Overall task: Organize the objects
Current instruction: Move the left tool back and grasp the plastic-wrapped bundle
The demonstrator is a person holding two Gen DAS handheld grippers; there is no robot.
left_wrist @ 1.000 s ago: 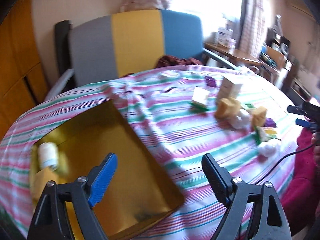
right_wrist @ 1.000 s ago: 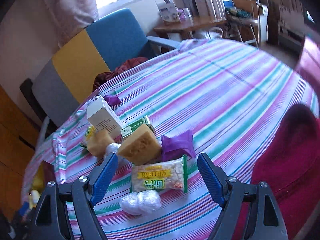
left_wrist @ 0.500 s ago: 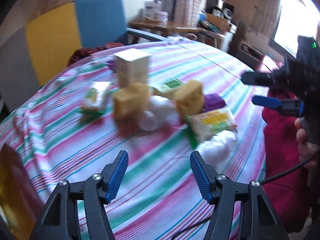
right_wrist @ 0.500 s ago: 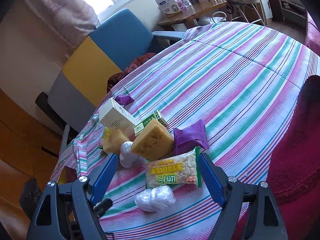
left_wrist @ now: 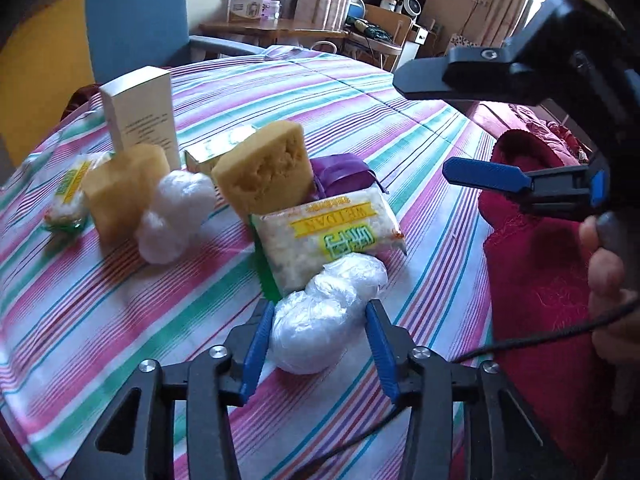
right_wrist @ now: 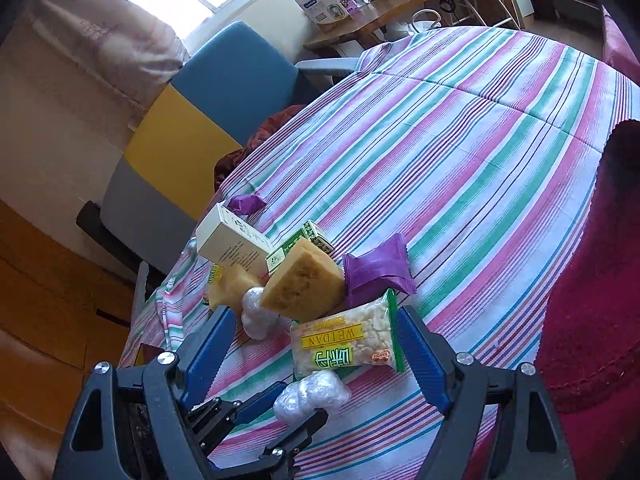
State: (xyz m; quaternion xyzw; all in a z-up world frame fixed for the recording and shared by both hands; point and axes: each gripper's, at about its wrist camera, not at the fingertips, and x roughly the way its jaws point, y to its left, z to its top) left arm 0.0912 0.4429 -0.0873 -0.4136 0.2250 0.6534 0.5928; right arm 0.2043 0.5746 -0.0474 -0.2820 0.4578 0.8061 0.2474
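My left tongs (left_wrist: 318, 344) have just been closing around the wrapped white bundle (left_wrist: 326, 316) that lies on the striped tabletop (left_wrist: 100, 320), and their blue pads now sit along both of its flanks; they look pressed against the crinkled film, though on the right side I cannot quite tell whether a sliver of gap is left. Just beyond the tips of those tongs lies the snack packet (left_wrist: 328, 236) with yellow and green print, touching the far end of the bundle. Past it stands the yellow sponge block (left_wrist: 264, 172), with the purple pouch (left_wrist: 344, 174) tucked to its right. Further to the left of my left tongs are a second white bundle (left_wrist: 172, 216), another sponge block (left_wrist: 124, 188), a small snack packet (left_wrist: 70, 192) and, behind them, an upright white carton (left_wrist: 140, 116) and a green box (left_wrist: 212, 150). My right tongs (right_wrist: 312, 352) hang spread wide above the same heap, gripping nothing, with the snack packet between and just ahead of their blue pads (right_wrist: 418, 356). From that view the left tongs reach in from below, with the wrapped bundle at their tips. A dark red cloth (left_wrist: 540, 280) lies at the tabletop's edge to the right.
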